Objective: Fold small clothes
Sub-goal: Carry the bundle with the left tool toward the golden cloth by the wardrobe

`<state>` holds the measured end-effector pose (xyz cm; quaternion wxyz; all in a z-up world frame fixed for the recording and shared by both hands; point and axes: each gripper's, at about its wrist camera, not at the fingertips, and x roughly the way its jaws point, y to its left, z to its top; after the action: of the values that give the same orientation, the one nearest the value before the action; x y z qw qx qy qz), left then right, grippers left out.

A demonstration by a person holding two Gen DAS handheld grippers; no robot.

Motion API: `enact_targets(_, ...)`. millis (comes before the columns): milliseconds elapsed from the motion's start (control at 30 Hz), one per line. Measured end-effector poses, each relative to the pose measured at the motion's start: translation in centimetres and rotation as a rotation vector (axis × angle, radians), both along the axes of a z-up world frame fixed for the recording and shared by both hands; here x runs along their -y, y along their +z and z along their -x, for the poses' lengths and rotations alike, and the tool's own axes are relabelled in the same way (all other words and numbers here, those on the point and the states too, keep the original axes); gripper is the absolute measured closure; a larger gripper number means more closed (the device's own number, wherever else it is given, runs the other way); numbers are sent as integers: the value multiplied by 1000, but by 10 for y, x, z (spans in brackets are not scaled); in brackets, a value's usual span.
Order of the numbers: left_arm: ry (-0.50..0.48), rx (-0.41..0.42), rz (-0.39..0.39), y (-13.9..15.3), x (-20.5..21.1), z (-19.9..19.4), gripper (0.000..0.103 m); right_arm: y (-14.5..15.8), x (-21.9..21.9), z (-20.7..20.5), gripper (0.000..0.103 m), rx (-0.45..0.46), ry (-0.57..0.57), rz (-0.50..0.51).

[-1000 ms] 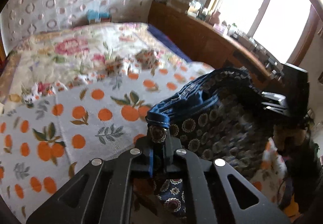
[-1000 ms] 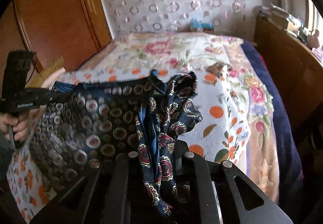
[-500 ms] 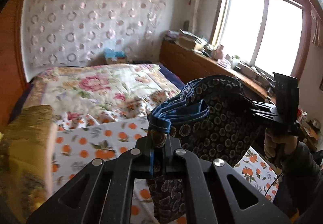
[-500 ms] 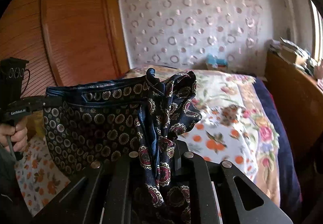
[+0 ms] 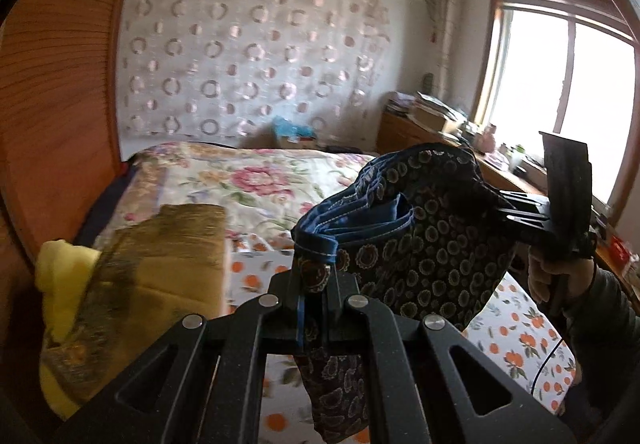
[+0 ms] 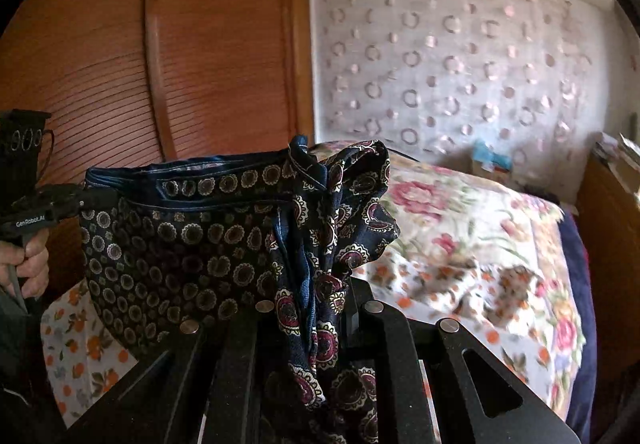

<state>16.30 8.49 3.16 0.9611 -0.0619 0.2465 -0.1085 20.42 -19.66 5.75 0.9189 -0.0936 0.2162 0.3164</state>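
Observation:
A dark navy garment (image 5: 436, 240) printed with round medallions hangs in the air between both grippers, clear of the bed. My left gripper (image 5: 314, 276) is shut on one end of its blue-lined waistband. My right gripper (image 6: 310, 284) is shut on the other end, where the cloth bunches and drapes over the jaws. In the left wrist view the right gripper (image 5: 496, 204) shows at the right, held by a hand (image 5: 560, 276). In the right wrist view the left gripper (image 6: 86, 200) appears at the far left. The garment (image 6: 180, 240) stretches taut between them.
Below lies a bed with an orange-print sheet (image 5: 516, 328) and a floral quilt (image 5: 248, 180). A brownish folded blanket with a yellow pillow (image 5: 132, 264) sits at the left. A wooden wardrobe (image 6: 160, 64) stands left, a cluttered wooden sideboard (image 5: 424, 124) under the window.
Both grippers have risen and tilted up, lifting the garment off the bed. The views now take in the wall and wardrobe instead of the sheet. Both grips are unchanged.

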Motion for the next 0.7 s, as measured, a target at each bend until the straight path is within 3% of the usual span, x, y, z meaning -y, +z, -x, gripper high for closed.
enact_targets(267, 159, 59, 23, -1, -58, 27, 97, 25, -59, -44, 91, 71, 166, 95)
enact_targets(433, 278, 49, 41, -21, -98, 41, 97, 41, -114, -76, 91, 100, 285, 160)
enact_targets(700, 379, -46, 69, -68, -136, 38, 97, 11, -194, -136, 88, 44, 380, 217)
